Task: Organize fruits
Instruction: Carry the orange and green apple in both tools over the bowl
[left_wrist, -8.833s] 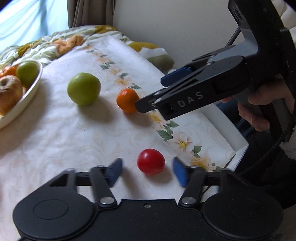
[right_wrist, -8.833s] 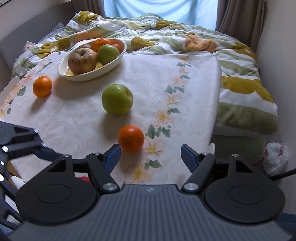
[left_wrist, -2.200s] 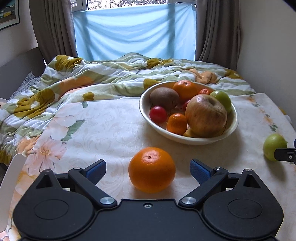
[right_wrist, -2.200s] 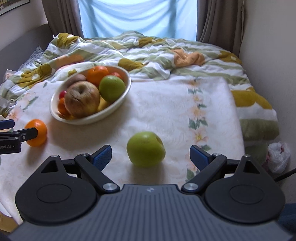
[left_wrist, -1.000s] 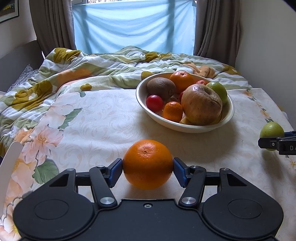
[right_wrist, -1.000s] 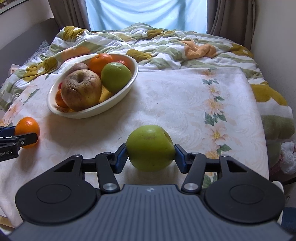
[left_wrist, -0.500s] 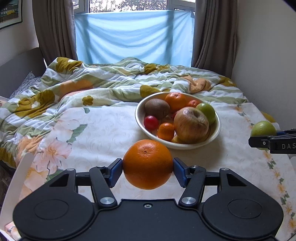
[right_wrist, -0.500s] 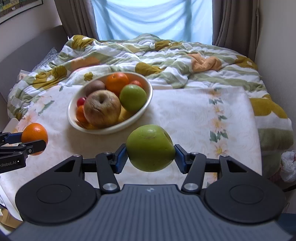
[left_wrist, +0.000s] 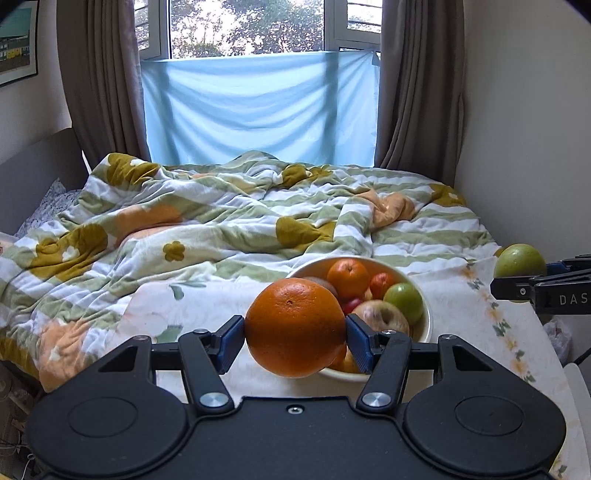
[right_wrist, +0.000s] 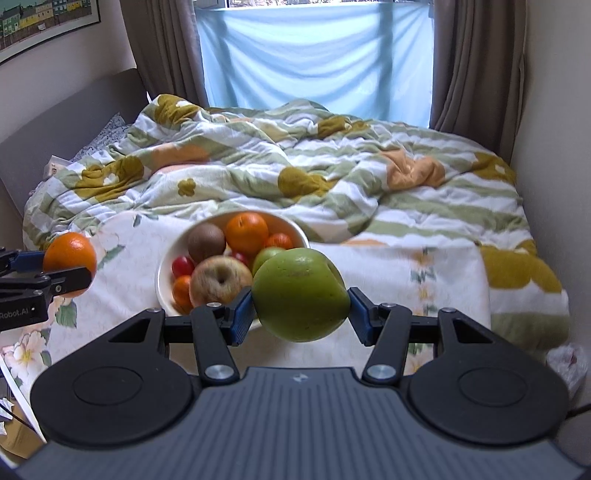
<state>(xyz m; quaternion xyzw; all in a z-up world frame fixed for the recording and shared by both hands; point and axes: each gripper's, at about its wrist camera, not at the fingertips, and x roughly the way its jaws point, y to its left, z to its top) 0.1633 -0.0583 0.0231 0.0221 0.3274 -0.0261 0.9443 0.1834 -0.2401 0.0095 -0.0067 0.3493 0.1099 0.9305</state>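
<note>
Up close, our left gripper (left_wrist: 295, 339) has its jaws clenched on the orange (left_wrist: 295, 326), both blue pads (left_wrist: 231, 341) pressed into its sides, and the fruit hangs clear of the table (left_wrist: 192, 306). Over on the other side, our right gripper (right_wrist: 301, 312) is grasping the green apple (right_wrist: 301, 293) the same way, pads tight against it, apple in the air above the floral tablecloth (right_wrist: 388, 273).

From the right wrist view we see the left gripper at the far left edge with the orange showing between its black fingers. From the left wrist view the right gripper pokes in at the right edge, the green apple just behind its tip.

Just beyond both held fruits sits the white bowl (left_wrist: 426, 325), resting on the table and already well filled. In it we make out a large brownish apple (right_wrist: 218, 278) at the front, a kiwi (right_wrist: 206, 242) behind it, an orange-coloured fruit (right_wrist: 246, 232) at the back, a small green apple (left_wrist: 403, 299), a red tomato (right_wrist: 183, 266) on the left and a small mandarin (right_wrist: 181, 288) low at the front.

Past the table lies the bed, covered with a rumpled quilt (left_wrist: 221, 221) in green stripes and mustard flowers. Farthest off, brown curtains (left_wrist: 421, 92) frame the window, with a pale blue cloth (left_wrist: 258, 107) stretched across its lower half.
</note>
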